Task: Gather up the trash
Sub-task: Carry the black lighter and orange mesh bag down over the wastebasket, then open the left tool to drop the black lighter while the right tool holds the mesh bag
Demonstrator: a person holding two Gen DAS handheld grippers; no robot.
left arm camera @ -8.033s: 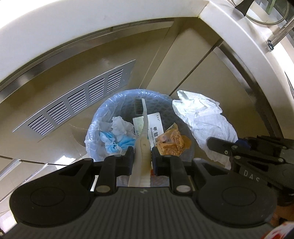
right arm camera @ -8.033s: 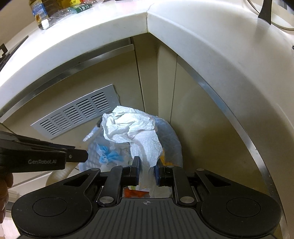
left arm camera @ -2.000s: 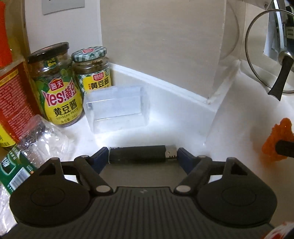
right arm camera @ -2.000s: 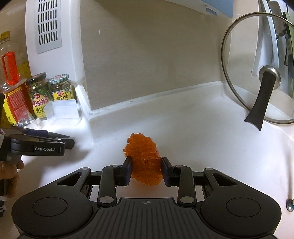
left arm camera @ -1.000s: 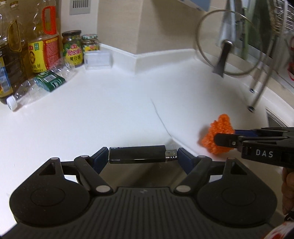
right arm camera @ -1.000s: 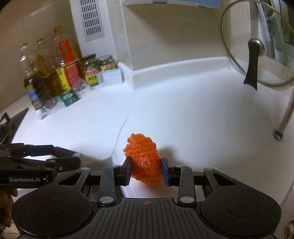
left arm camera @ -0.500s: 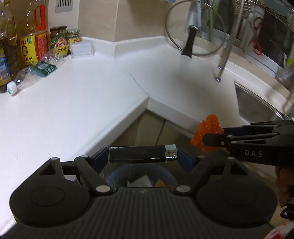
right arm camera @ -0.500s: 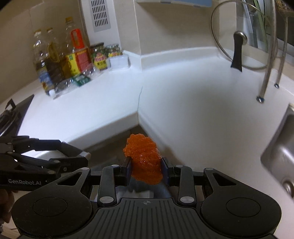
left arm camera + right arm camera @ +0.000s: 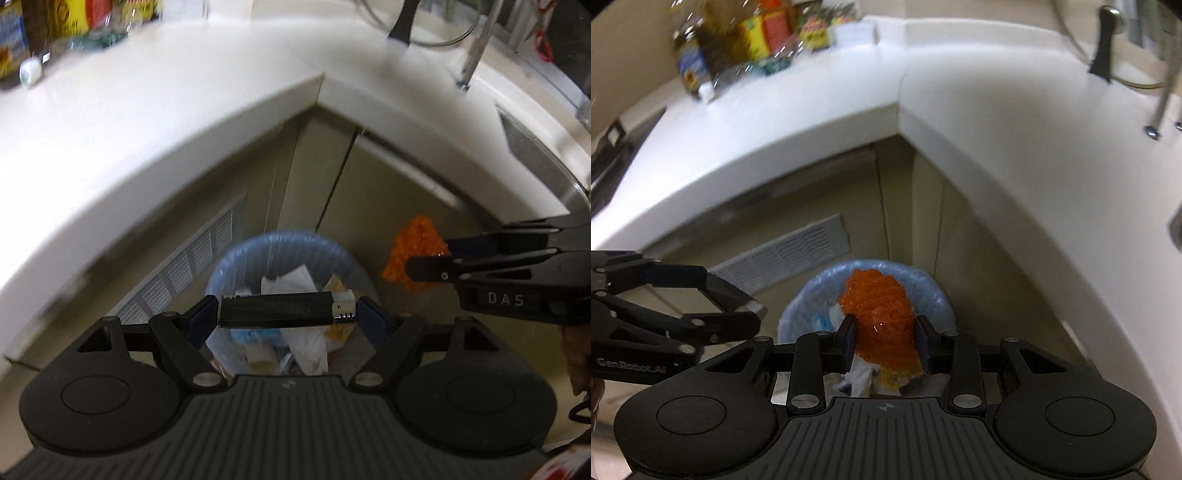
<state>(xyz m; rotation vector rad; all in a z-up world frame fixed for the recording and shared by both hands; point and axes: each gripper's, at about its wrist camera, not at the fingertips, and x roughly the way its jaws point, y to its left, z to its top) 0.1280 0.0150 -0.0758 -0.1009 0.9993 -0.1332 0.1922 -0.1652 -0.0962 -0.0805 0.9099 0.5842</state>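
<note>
Left gripper (image 9: pixel 286 314) clamped end to end on a black lighter (image 9: pixel 280 309), jaws spread wide to take its full length, metal cap toward the right pad. Right gripper (image 9: pixel 885 345) squeezed on an orange mesh wad (image 9: pixel 877 317), pads pressing into both sides, most of the wad bulging out above them. Same grips as a second ago, no slip on either piece as far as can be told. Big change is the backdrop: a second back both were over the white counter (image 9: pixel 147 122), half a second back just crossing its edge, and now out past the corner and tipped down toward the floor. Directly below, the bin (image 9: pixel 236 258) with its blue liner, tucked in the cabinet corner beside the vent grille (image 9: pixel 192 273), already loaded with crumpled paper, something blue, and an orange-brown wrapper. From the left view the lighter sits right across the bin mouth; from the right view the wad lines up with the opening too, though from the left view it looks off to the right of the rim, so hard to say it's truly centred. Frames pretty blurry at the edges, bottles on the counter just smears. Meaning for the job: carry part basically done, drop looks next. Probably worth nudging the wad further over the liner before letting go, since light mesh could catch the rim and land on the floor.
</note>
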